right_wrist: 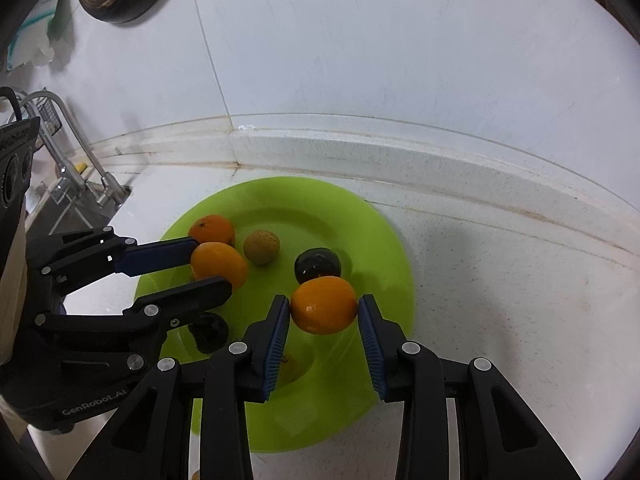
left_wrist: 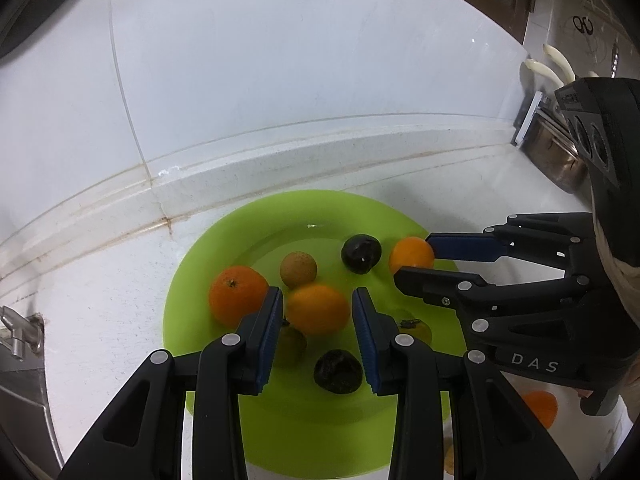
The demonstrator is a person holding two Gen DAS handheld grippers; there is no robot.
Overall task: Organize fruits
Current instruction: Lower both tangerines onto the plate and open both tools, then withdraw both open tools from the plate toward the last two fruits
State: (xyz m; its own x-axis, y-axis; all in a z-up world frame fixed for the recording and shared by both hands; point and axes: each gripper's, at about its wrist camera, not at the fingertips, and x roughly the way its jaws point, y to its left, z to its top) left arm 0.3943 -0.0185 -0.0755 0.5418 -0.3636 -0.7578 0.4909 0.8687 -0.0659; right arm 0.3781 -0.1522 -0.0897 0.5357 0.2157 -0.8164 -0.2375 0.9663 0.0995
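Observation:
A lime-green plate (left_wrist: 320, 432) (right_wrist: 384, 240) lies on the white counter. My left gripper (left_wrist: 318, 296) (right_wrist: 212, 264) is shut on an orange (left_wrist: 318, 310) (right_wrist: 220, 262) just above the plate's middle. My right gripper (right_wrist: 325, 302) (left_wrist: 414, 258) is shut on a second orange (right_wrist: 324, 305) (left_wrist: 411, 254) over the plate's right part. On the plate lie another orange (left_wrist: 236, 294) (right_wrist: 212, 229), a tan round fruit (left_wrist: 298, 269) (right_wrist: 262, 246), two dark fruits (left_wrist: 360, 254) (left_wrist: 338, 370), and a greenish fruit (left_wrist: 292, 344) partly hidden by a finger.
A raised white ledge (right_wrist: 360, 148) and the tiled wall run right behind the plate. A tap and sink (right_wrist: 68, 160) stand to the left, and a metal container (left_wrist: 556, 156) at the far right. One more orange (left_wrist: 541, 406) lies on the counter by the right gripper's body.

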